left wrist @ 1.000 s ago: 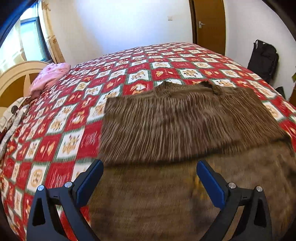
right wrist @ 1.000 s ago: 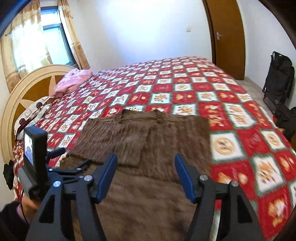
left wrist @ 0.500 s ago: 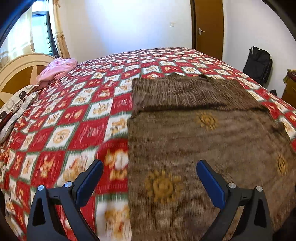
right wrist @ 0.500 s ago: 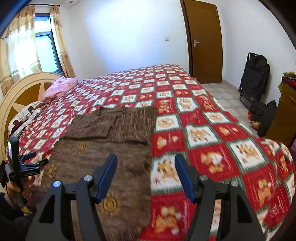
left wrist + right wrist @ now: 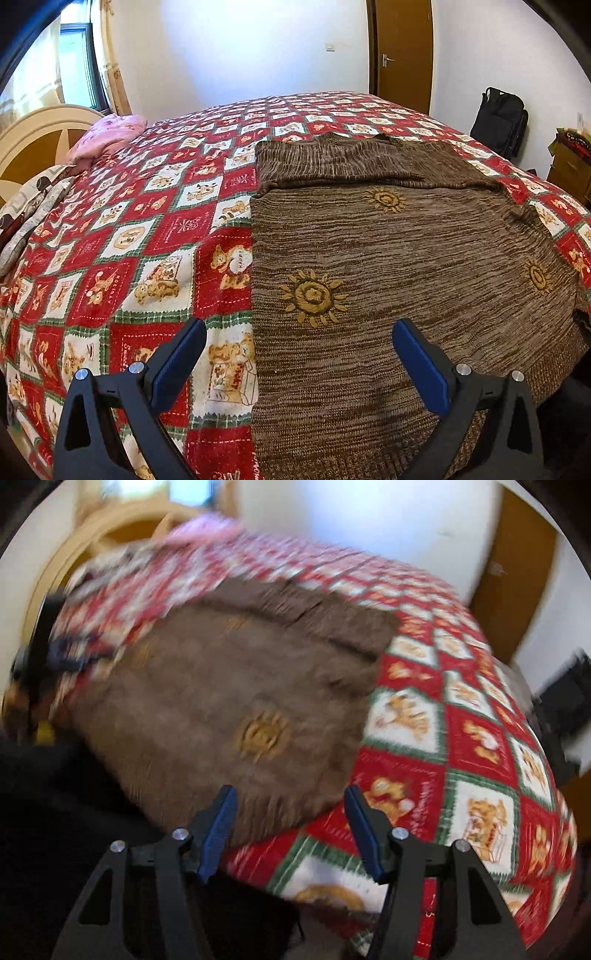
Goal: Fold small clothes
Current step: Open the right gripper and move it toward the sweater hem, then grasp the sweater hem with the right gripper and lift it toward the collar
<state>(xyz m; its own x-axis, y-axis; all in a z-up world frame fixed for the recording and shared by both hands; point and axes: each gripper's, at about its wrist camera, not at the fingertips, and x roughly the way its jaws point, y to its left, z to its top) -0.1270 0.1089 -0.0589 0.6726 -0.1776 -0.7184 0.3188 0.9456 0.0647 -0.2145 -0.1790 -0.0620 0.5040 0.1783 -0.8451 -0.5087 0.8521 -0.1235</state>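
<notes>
I have the brown sweater [image 5: 406,266] lying flat on the bed [image 5: 155,236], its sleeves already folded across the upper part, its hem toward me at the near edge of the mattress. My left gripper [image 5: 295,354] hangs over the sweater's near left side, fingers [image 5: 177,358] wide apart with nothing between them. My right gripper [image 5: 290,827] sits over the near right corner of the hem, and its fingers [image 5: 218,827] are closing, though no cloth is pinched between them yet — the view there is badly blurred.

To do this step well, I judge both grippers should take the hem at matching corners, each biting through all the layers at its corner, not only the top one. Then lift just enough to clear the bed and carry the hem toward the collar evenly, so the fold line runs straight across.

The sweater is a thick, ribbed knit in mottled brown with embroidered yellow suns — one near my left fingers, one further up, one at the right edge. It looks heavy and a bit grippy, so I expect it to drag on the quilt rather than slide.
</notes>
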